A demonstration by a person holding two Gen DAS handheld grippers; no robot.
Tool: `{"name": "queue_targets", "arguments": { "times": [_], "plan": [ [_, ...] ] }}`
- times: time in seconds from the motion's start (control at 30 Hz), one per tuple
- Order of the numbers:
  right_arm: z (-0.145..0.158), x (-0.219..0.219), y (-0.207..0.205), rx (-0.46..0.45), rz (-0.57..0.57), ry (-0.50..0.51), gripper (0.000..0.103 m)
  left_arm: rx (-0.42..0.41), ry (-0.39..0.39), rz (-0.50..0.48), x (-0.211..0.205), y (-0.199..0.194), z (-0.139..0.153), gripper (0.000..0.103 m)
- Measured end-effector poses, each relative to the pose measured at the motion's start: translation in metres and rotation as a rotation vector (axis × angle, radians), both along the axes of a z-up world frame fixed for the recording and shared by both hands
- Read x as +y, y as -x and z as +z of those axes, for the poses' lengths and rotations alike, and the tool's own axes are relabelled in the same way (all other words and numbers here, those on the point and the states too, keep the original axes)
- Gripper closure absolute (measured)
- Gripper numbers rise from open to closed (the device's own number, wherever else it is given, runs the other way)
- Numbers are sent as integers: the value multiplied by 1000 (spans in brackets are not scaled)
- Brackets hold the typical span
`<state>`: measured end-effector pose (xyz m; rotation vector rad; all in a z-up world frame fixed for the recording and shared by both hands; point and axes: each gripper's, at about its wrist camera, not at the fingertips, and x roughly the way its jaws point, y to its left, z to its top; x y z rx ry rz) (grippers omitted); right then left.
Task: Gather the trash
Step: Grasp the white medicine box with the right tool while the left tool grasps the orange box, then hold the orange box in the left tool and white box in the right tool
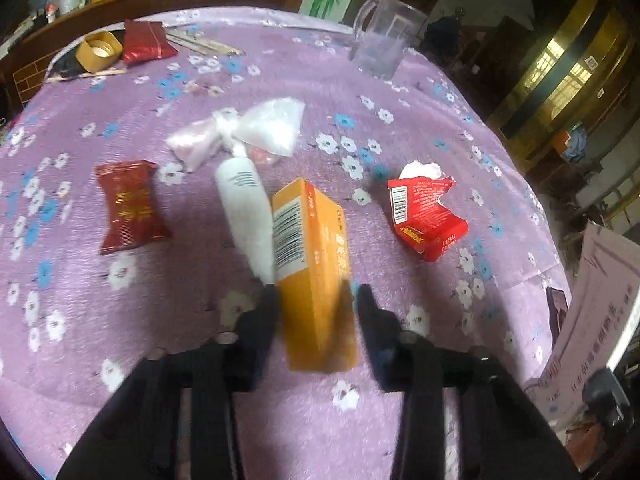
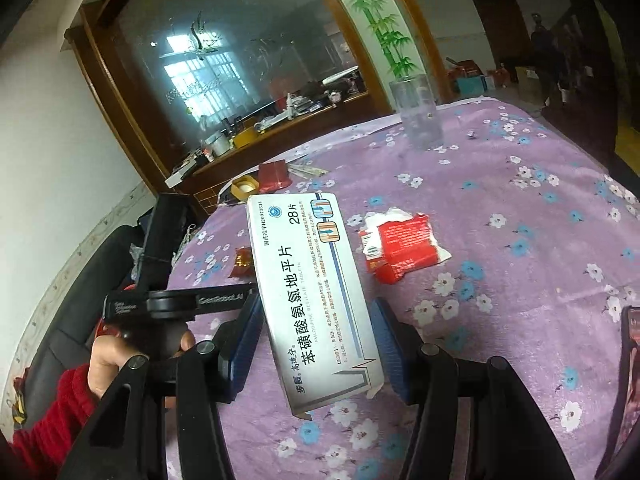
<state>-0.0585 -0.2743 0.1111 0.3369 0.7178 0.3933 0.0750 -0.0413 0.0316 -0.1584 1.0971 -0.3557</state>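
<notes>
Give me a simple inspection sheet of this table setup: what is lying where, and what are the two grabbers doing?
Surface: table under a purple flowered cloth.
Job's things: orange box and white tube side by side; dark red wrapper to the left; torn red packet to the right; tied plastic bag behind.
Clutter: clear jug, yellow cap, second red wrapper at the far edge.
Grippers: left gripper straddles the orange box, contact unclear; right gripper holds a white medicine box off the table.
Cables: nothing seen.
Surroundings: mirror above a crowded shelf.
</notes>
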Motion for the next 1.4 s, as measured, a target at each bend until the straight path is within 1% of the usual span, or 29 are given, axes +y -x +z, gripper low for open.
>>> {"name": "queue_targets", "arguments": {
  "times": [0.07,0.1,0.13,0.23,0.3,0.37,0.43,0.57,0.7,0.83,1.03,1.23,1.4],
  "plan": [
    [-4,-1,0,10,-6,-7,43,-2,13,-13,-4,-2,-1,75],
    [-5,-2,-1,14,-8,-7,43,-4,16,-19,-6,-3,-1,78],
    [-7,-2,-1,18,-8,-9,43,-12,10,-26,-8,-1,-1,80],
    [-10,-2,-1,25,-25,-3,43,-55,-18,-46,-15,7,2,83],
    [-11,-2,1,22,-32,5,43,-89,-38,-56,-16,18,5,83],
    [-11,1,2,22,-42,19,43,-146,-72,-59,-15,34,12,83],
    [-10,5,4,19,-46,31,43,-206,-86,-52,-10,52,20,83],
    [-10,19,8,20,-34,44,43,-320,-126,-18,7,89,37,82],
    [-8,37,14,6,-11,73,43,-399,-162,23,29,118,48,82],
    [-7,56,20,-3,13,100,43,-423,-164,70,52,138,51,82],
    [-7,79,31,-15,37,162,43,-444,-171,128,78,162,44,82],
    [-6,98,39,-25,59,196,43,-432,-134,186,104,170,41,82],
    [-4,110,48,-43,73,222,43,-434,-130,193,110,175,39,82]
  ]
}}
